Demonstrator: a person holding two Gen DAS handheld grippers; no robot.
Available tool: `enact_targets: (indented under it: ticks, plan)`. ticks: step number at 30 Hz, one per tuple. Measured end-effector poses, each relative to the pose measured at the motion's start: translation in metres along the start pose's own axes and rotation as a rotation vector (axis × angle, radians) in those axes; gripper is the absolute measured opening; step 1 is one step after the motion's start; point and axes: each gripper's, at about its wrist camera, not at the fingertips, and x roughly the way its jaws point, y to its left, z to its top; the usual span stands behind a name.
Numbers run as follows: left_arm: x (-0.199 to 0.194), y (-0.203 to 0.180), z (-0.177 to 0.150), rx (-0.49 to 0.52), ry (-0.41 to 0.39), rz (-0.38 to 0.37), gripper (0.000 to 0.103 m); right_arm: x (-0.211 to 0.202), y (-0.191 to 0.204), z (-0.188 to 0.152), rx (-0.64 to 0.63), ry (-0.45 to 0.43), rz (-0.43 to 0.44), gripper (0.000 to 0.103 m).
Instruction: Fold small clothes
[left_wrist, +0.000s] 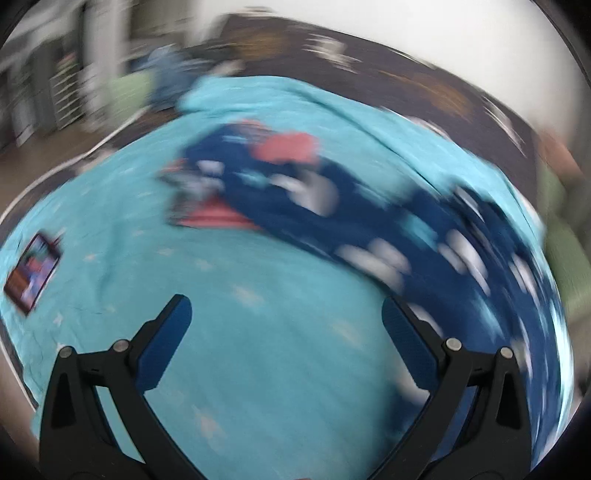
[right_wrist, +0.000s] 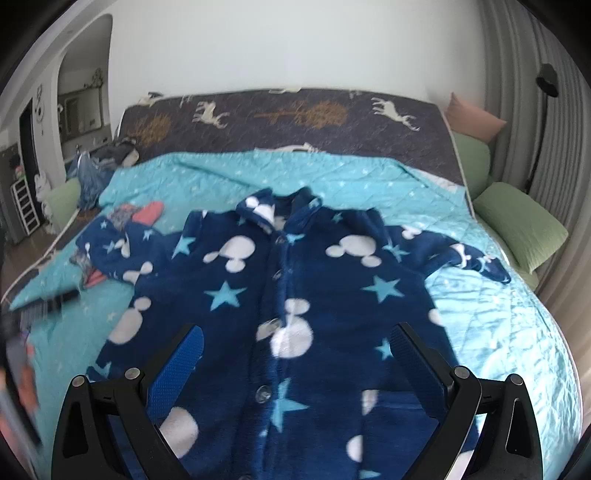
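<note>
A navy fleece child's jacket with white mouse heads and light blue stars lies flat, front up and buttoned, on the turquoise quilt, sleeves spread. My right gripper is open and empty, just above the jacket's lower front. My left gripper is open and empty over bare quilt, left of the jacket; that view is motion-blurred. A small pile of pink and patterned clothes lies under the jacket's left sleeve, and it also shows in the left wrist view.
A dark blanket with deer covers the bed's far end. Green pillows and a pink one sit at the right. A dark clothes heap lies far left. A flat card or tablet lies on the quilt.
</note>
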Motion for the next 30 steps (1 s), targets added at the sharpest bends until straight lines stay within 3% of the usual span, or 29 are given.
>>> enact_targets:
  ticks: [1, 4, 5, 7, 9, 15, 17, 19, 23, 28, 30]
  plan:
    - [0.010, 0.012, 0.009, -0.043, 0.002, -0.001, 0.101, 0.006, 0.003, -0.001, -0.006, 0.014, 0.001, 0.103]
    - [0.063, 0.056, 0.047, -0.219, 0.082, -0.074, 0.078, 0.022, 0.010, -0.004, -0.022, 0.059, -0.017, 0.103]
    - [0.087, 0.066, 0.057, -0.270, 0.127, -0.131, 0.075, 0.026, 0.010, -0.004, -0.023, 0.068, -0.026, 0.103]
    - [0.116, 0.073, 0.065, -0.315, 0.176, -0.177, 0.068, 0.032, 0.010, -0.005, -0.017, 0.080, -0.039, 0.103]
    - [0.142, 0.076, 0.070, -0.349, 0.213, -0.146, 0.064, 0.036, 0.008, -0.004, -0.007, 0.086, -0.049, 0.103]
    - [0.186, 0.073, 0.085, -0.373, 0.214, -0.135, 0.055, 0.048, 0.007, 0.003, -0.022, 0.092, -0.081, 0.103]
    - [0.193, 0.074, 0.088, -0.374, 0.223, -0.144, 0.029, 0.053, 0.009, 0.005, -0.029, 0.098, -0.084, 0.103]
    - [0.194, 0.070, 0.092, -0.356, 0.226, -0.165, 0.011, 0.057, 0.009, 0.008, -0.028, 0.098, -0.077, 0.103]
    - [0.164, 0.048, 0.112, -0.229, 0.104, -0.148, 0.009, 0.061, 0.009, 0.011, -0.029, 0.088, -0.071, 0.103]
    - [0.086, -0.022, 0.130, -0.051, -0.048, -0.247, 0.009, 0.063, -0.004, 0.017, -0.024, 0.065, -0.082, 0.103]
    - [0.045, -0.069, 0.127, 0.081, -0.123, -0.297, 0.009, 0.062, -0.011, 0.020, -0.013, 0.053, -0.087, 0.103]
